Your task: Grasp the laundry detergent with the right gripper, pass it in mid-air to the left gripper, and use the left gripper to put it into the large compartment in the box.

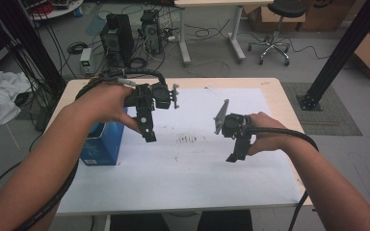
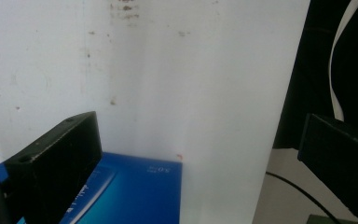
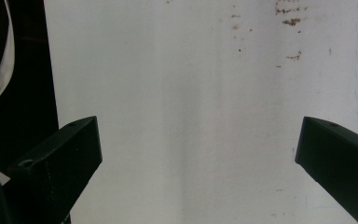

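The left gripper (image 1: 148,132) hangs, jaws wide apart and empty, just right of the blue box (image 1: 103,144) on the white worktop (image 1: 183,173); the right gripper (image 1: 233,154) hangs likewise open, well right.

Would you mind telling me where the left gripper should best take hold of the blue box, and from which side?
Probably from above, across the narrow width of the blue box. It stands upright at the left edge of the white sheet, top face exposed, almost beneath the open left gripper. Coming straight down, the jaws could close on its two broad side faces.
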Demonstrator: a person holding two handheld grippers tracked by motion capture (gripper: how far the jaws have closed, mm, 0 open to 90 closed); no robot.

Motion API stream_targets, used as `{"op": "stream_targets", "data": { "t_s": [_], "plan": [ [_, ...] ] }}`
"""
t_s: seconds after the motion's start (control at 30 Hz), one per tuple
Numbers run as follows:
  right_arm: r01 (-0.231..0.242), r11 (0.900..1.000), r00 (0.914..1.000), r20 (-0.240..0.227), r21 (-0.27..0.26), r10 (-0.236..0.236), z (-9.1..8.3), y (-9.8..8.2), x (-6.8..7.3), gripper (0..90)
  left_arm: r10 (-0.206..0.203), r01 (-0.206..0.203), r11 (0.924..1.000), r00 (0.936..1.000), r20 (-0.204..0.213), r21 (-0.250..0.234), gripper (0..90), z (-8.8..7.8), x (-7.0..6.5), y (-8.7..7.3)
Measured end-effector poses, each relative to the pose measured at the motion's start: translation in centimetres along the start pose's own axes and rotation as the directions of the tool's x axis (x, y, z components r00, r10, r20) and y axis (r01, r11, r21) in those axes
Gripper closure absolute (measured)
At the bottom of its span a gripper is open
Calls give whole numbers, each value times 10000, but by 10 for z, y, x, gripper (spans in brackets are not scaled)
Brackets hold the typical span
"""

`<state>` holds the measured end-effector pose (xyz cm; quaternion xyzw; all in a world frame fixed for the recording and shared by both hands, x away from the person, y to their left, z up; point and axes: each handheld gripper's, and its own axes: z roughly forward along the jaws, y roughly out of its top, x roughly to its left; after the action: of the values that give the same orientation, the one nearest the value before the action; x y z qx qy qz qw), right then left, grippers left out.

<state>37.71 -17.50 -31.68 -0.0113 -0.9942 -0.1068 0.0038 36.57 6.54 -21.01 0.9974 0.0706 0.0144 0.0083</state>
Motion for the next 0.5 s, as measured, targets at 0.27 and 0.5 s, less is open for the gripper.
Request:
{"op": "stream_targets", "data": {
  "t_s": [0.27,0.5],
  "plan": [
    [-23,10000,10000,82,18,23,-4,0,0,1,140,-140,9999,9999,13,-81,1,5,0,1],
    [-25,10000,10000,33,27,25,-3,1,-2,2,225,-224,9997,9997,88,-94,1,3,0,3]
  ]
}}
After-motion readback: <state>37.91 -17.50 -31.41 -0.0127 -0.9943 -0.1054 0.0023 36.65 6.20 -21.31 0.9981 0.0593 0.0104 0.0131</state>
